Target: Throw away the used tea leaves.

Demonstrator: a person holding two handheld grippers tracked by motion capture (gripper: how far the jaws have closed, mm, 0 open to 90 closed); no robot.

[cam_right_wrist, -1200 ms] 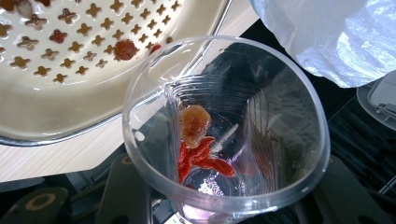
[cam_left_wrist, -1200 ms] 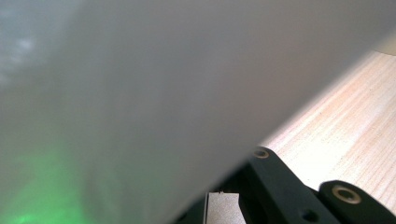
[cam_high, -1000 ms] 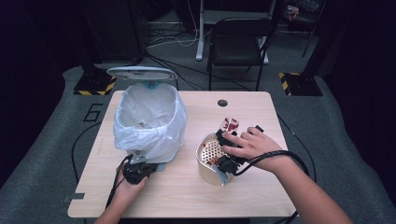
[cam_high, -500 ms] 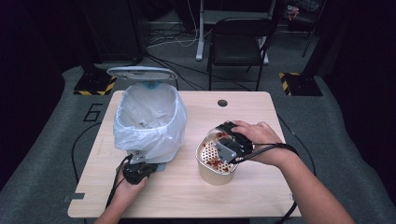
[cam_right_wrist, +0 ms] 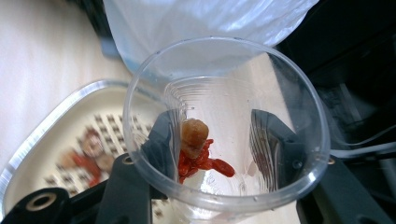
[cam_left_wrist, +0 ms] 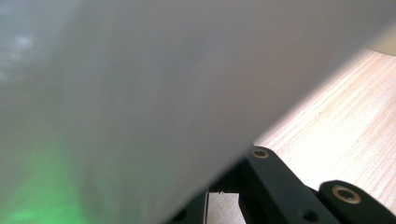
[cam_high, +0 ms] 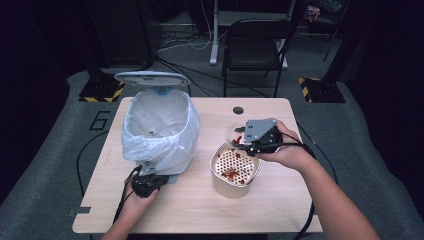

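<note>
Jaws of the right gripper (cam_high: 243,141) are closed on a clear plastic cup (cam_high: 235,134), seen from the high view; the cup is held tilted just above the far rim of the beige strainer container (cam_high: 235,172), which stands on the wooden table (cam_high: 280,205). The left gripper (cam_high: 148,176) rests at the base of the trash bin (cam_high: 159,131) lined with a white bag.

From the left gripper view, the jaws are closed and pressed close to the pale bin wall (cam_left_wrist: 140,93).

From the right gripper view, both jaws hold the cup (cam_right_wrist: 224,126) from outside. Red pieces with a brown lump (cam_right_wrist: 196,147) lie inside it, and the strainer (cam_right_wrist: 70,140) is below.
</note>
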